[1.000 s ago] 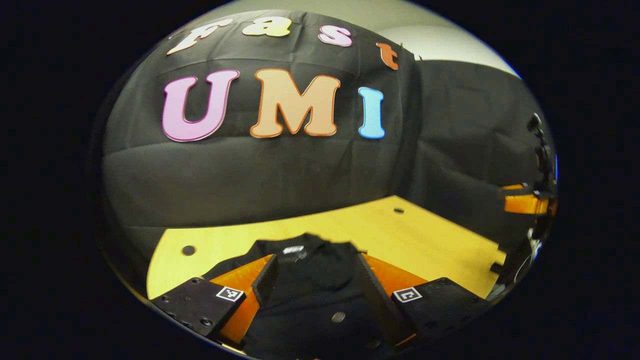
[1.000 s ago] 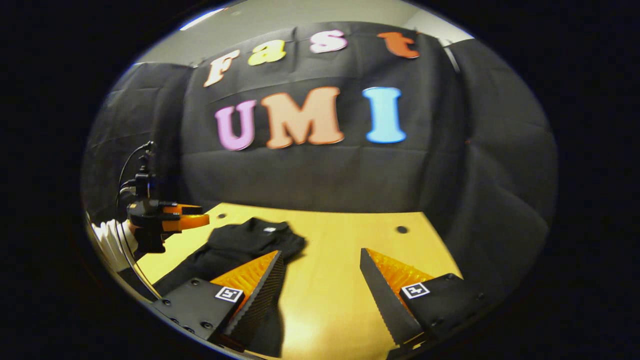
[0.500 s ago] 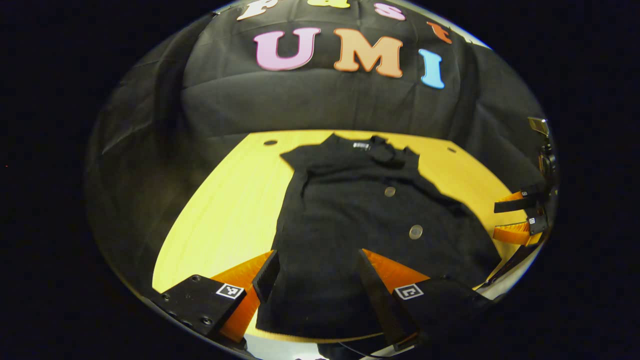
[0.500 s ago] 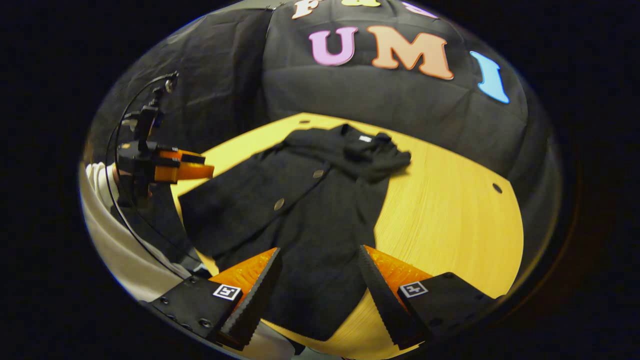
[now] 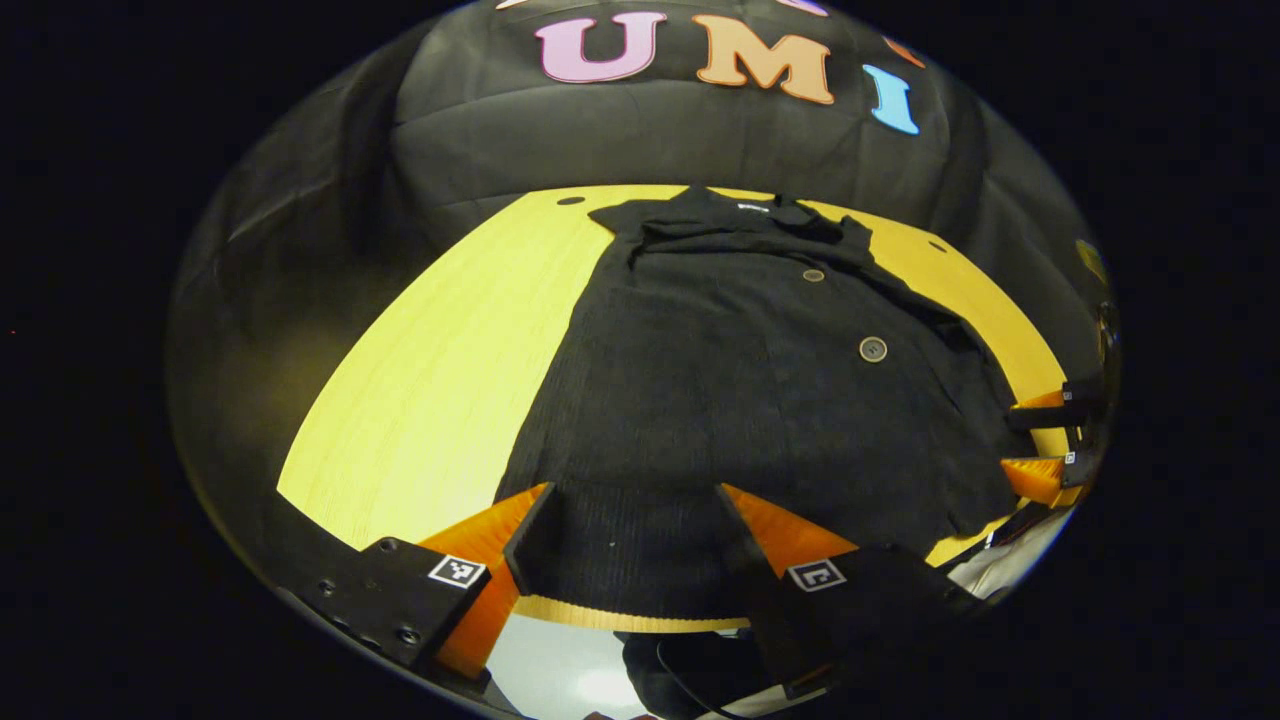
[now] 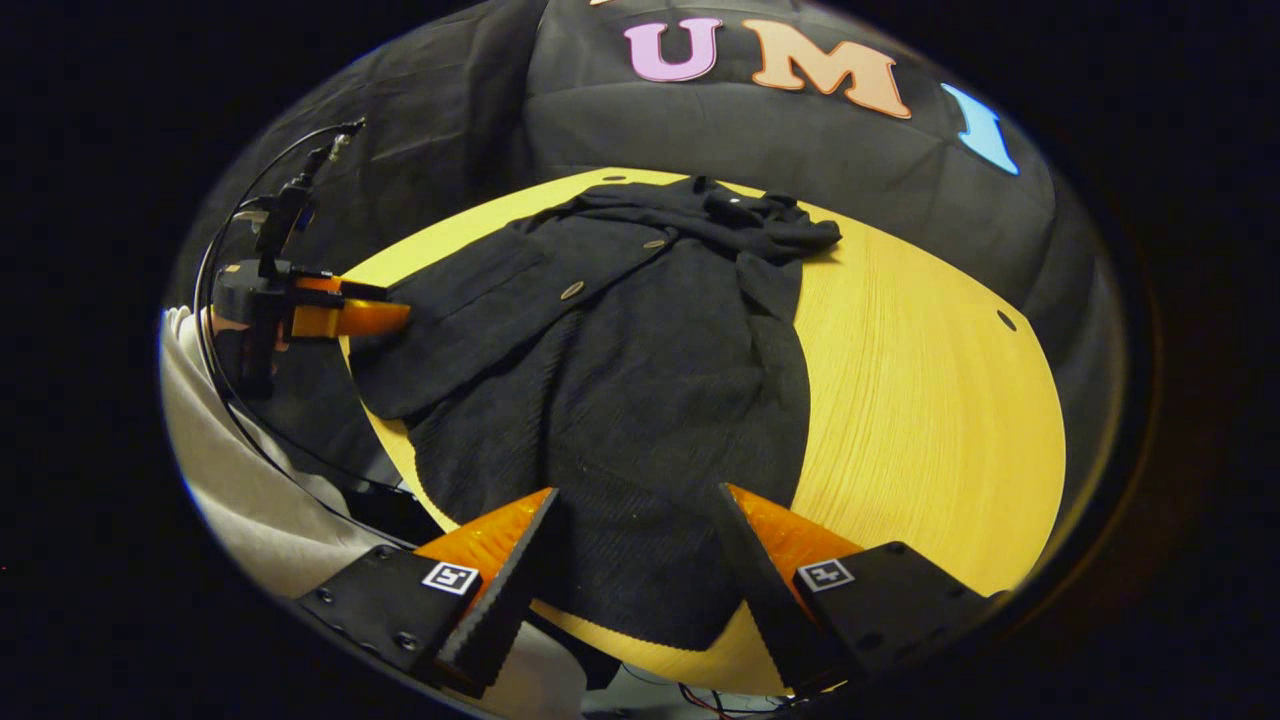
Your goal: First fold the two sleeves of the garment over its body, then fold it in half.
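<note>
Black garment (image 5: pixel 760 400) flat on yellow counter (image 5: pixel 440 380), collar at far end, hem at near edge. Left hand-held gripper (image 5: pixel 625 520) jaws wide apart above hem, holding nothing. Right hand-held gripper (image 6: pixel 635 530) likewise spread, empty, over near hem. Buttons (image 5: pixel 872 349) visible on front.

Garment (image 5: pixel 740 400) hem partly behind tongs' fingers (image 5: pixel 530 540)

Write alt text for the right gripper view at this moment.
A black garment lies spread on a yellow table, its hem between the open right gripper. At left, the left gripper, held by a person in a white sleeve, hovers at the garment's edge.
</note>
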`<action>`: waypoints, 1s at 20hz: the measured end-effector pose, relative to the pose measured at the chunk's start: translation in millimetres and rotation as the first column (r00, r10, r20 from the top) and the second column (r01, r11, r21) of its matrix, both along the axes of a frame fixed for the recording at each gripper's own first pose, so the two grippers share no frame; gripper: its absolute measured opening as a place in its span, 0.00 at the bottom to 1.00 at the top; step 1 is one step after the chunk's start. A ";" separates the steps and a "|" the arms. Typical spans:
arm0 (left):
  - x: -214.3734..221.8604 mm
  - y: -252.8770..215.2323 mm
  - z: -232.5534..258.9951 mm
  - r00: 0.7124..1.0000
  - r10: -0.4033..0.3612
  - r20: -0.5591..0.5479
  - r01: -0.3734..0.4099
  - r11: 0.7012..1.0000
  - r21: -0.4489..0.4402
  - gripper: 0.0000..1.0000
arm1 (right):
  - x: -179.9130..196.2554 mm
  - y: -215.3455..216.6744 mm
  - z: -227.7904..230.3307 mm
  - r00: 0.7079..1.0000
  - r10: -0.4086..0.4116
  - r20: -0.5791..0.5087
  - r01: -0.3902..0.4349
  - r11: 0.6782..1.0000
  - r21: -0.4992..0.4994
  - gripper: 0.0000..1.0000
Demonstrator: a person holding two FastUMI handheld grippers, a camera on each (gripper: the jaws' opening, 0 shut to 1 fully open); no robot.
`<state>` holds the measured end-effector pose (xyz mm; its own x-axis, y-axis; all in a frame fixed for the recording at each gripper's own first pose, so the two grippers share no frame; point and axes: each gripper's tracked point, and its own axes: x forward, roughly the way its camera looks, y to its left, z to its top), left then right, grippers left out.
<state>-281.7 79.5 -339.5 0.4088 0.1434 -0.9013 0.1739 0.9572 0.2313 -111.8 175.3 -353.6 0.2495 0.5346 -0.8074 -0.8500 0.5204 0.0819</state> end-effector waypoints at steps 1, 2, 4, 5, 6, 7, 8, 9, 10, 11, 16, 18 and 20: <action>-0.7 0.8 -1.6 1.000 0.016 -0.004 -0.016 1.000 0.000 0.95 | -0.4 1.3 -0.3 1.000 0.008 0.007 -0.008 1.000 0.005 0.99; 0.7 0.9 2.4 1.000 0.029 0.011 -0.029 1.000 0.001 0.92 | -1.7 1.4 0.4 1.000 0.011 0.003 -0.011 1.000 0.003 0.99; 0.3 -4.8 -0.8 0.999 0.033 0.011 -0.033 0.999 0.004 0.85 | -5.9 4.7 2.6 1.000 0.024 -0.004 -0.024 1.000 0.003 0.91; 0.6 -10.4 -3.3 1.000 0.028 0.005 -0.028 1.000 0.000 0.80 | -11.6 8.4 0.9 0.999 0.039 -0.028 -0.039 0.999 0.009 0.82; 0.1 -13.6 -3.6 1.000 0.019 0.006 -0.019 1.000 0.000 0.66 | -12.7 9.6 2.3 0.999 0.035 -0.022 -0.035 0.999 0.012 0.70; 2.0 -18.6 -5.8 1.000 0.009 0.006 -0.009 1.000 0.002 0.52 | -11.6 12.2 2.1 0.999 0.042 -0.031 -0.041 0.999 0.019 0.58; 1.2 -21.8 -7.1 1.000 -0.003 0.005 0.003 1.000 0.005 0.39 | -14.4 11.0 0.9 0.998 0.037 -0.041 -0.037 0.999 0.016 0.57; 3.1 -24.6 -7.8 1.000 -0.013 0.009 0.012 1.000 0.012 0.25 | -13.0 14.1 0.8 0.999 0.019 -0.046 -0.018 0.999 0.031 0.44; 3.7 -24.9 -9.9 1.000 -0.023 0.002 0.023 0.999 0.028 0.14 | -12.1 16.1 0.0 0.998 0.003 -0.056 -0.001 1.000 0.031 0.31; 5.6 -27.0 -11.0 0.999 -0.037 -0.001 0.037 0.999 0.036 0.07 | -13.1 17.8 1.2 0.998 -0.006 -0.060 0.008 0.999 0.031 0.13; 6.7 -24.9 -8.4 0.999 -0.012 -0.030 0.012 1.000 0.019 0.00 | -10.9 19.2 5.9 0.999 -0.009 -0.044 0.008 1.000 -0.026 0.05; 9.9 -23.9 -6.4 0.999 0.011 -0.046 -0.011 1.000 0.013 0.00 | -7.9 28.4 18.4 0.998 -0.019 -0.057 0.019 1.000 -0.005 0.05; 21.2 -24.6 1.4 0.999 0.031 -0.039 -0.031 1.000 0.001 0.00 | 5.9 40.7 39.7 0.998 -0.036 -0.047 0.037 0.999 0.037 0.05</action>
<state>-260.5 54.9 -338.1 0.3685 0.1560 -0.9164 0.1532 0.9622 0.2253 -105.9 216.1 -313.9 0.2322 0.5561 -0.7980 -0.8254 0.5467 0.1408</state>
